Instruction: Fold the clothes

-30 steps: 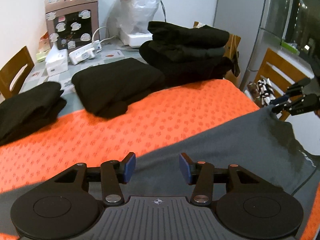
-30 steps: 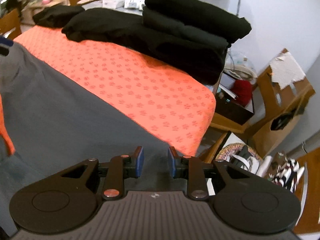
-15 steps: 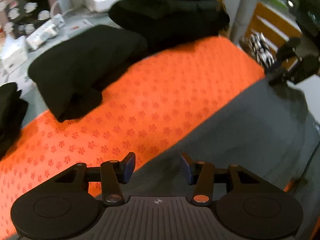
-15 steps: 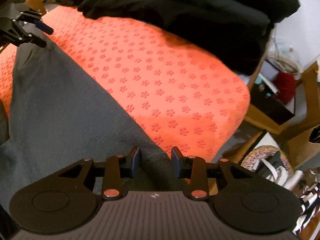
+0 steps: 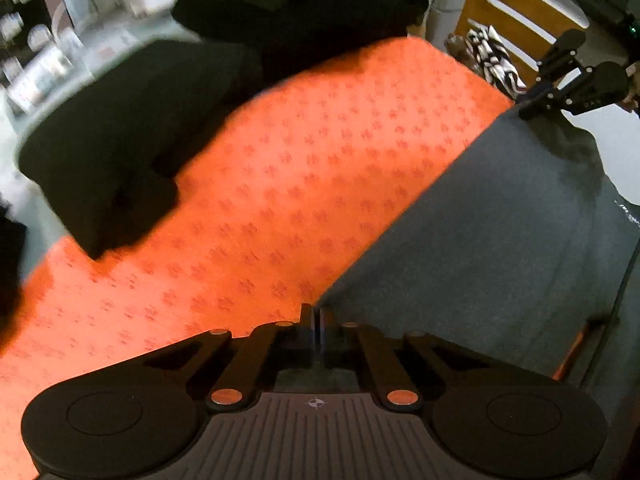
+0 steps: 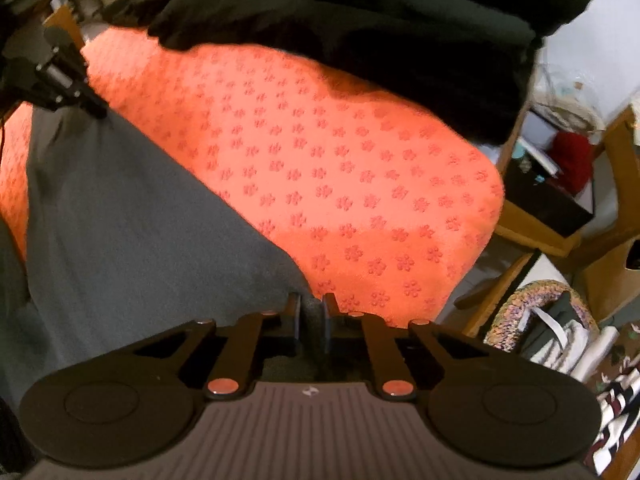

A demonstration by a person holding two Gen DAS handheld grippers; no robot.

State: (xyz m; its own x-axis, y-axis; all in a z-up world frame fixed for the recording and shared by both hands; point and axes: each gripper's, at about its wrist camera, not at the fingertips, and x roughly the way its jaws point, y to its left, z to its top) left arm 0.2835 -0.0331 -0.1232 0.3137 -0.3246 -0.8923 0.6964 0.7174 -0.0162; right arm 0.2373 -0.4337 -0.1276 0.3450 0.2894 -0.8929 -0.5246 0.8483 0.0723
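Note:
A dark grey garment (image 5: pixel 500 232) lies spread over the orange patterned mat (image 5: pixel 280 184). My left gripper (image 5: pixel 315 314) is shut on the garment's near left corner. In the right wrist view the same grey garment (image 6: pixel 132 216) stretches off to the left, and my right gripper (image 6: pixel 311 304) is shut on its right corner, with a fold of cloth between the fingers. Each gripper shows in the other's view: the right gripper (image 5: pixel 560 92) at the garment's far corner, the left gripper (image 6: pixel 64 84) at the opposite one.
Folded black clothes (image 5: pixel 120 136) lie on the mat's far side, with a taller black stack (image 6: pixel 440 28) behind. The mat's right edge (image 6: pixel 480 208) drops off to wooden chairs (image 5: pixel 516 12), a woven basket (image 6: pixel 540 308) and floor clutter.
Both grippers were open over the garment's edge one second ago; both have lowered and closed on its corners. The views have tilted down toward the mat.

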